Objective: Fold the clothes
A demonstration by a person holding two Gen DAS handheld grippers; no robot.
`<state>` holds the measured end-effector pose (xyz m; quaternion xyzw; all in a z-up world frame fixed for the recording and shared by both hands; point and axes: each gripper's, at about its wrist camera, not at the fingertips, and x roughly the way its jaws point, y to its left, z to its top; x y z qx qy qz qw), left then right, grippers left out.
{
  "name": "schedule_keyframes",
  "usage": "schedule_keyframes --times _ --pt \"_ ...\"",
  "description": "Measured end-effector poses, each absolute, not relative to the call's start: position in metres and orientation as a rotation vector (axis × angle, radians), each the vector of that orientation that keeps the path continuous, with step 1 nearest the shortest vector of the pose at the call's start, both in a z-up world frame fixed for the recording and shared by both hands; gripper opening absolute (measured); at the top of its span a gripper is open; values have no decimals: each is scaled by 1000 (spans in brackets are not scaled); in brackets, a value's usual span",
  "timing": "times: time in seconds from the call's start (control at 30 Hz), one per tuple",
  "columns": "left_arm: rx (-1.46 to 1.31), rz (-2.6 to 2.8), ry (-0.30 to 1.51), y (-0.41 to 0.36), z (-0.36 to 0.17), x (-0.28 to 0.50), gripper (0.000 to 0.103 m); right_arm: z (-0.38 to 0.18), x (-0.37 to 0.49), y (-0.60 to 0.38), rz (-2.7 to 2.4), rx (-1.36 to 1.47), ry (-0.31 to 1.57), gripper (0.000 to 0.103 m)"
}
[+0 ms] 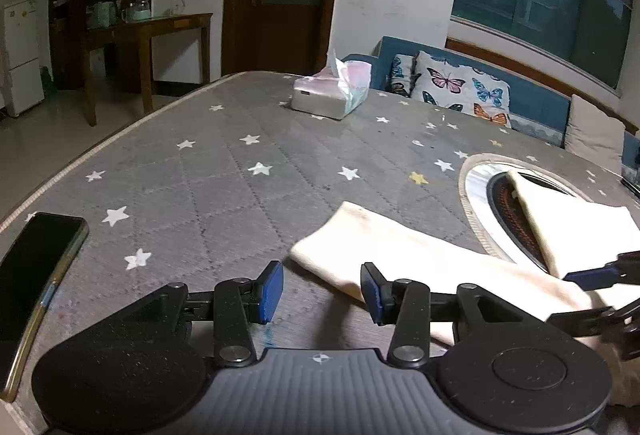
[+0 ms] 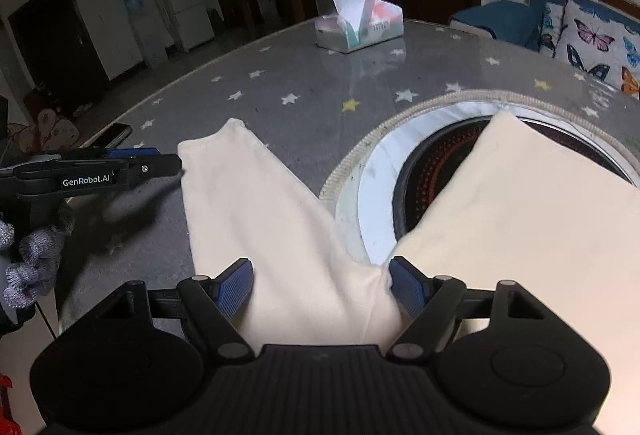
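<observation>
The table [image 2: 304, 103] carries a grey star-printed cover; a round recessed well [image 2: 436, 171] with a pale rim and a dark perforated interior is set toward the table's right edge. The cream garment [image 2: 256, 203] lies on the near side of the table; one narrow section runs out over the cover toward the left, and a broader section [image 2: 532, 219] lies across the well's near rim and hides part of the interior; nothing else can be made out inside the well. The tissue box [image 1: 332, 91] stands near the far edge, with one sheet raised from its slot. The phone [image 1: 36, 275] lies face up at the near left edge. The right gripper [image 2: 322, 287] has its jaws spread wide; the garment's narrow section lies between them and the pads do not press it. The left gripper [image 1: 322, 293] has its jaws partly spread over the garment's near left edge; nothing is pinched.
</observation>
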<state>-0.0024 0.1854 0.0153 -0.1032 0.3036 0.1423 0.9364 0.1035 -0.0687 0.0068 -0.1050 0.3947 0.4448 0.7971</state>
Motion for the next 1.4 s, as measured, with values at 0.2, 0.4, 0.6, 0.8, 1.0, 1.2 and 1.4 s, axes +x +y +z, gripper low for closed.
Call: schedule_keyframes --times 0.2,0.4,0.6,0.8,1.0,1.2,1.4 --pt "-227 293 621 186 15 1 44 18 97 -78 965 -212 831 76" --pt "-245 310 647 188 9 10 40 11 90 -74 965 -237 831 79" --pt "-243 299 642 187 7 15 22 28 63 -101 992 -259 817 79" --pt "-258 306 619 187 10 12 4 20 38 -107 1019 -283 842 79" --pt "-250 294 541 179 35 3 3 25 12 -110 1050 -318 802 78" --pt "-228 213 446 153 74 1 2 16 -8 -106 1056 -371 763 78" --pt "-158 53 340 104 121 -4 2 16 -13 -116 1056 -343 747 77"
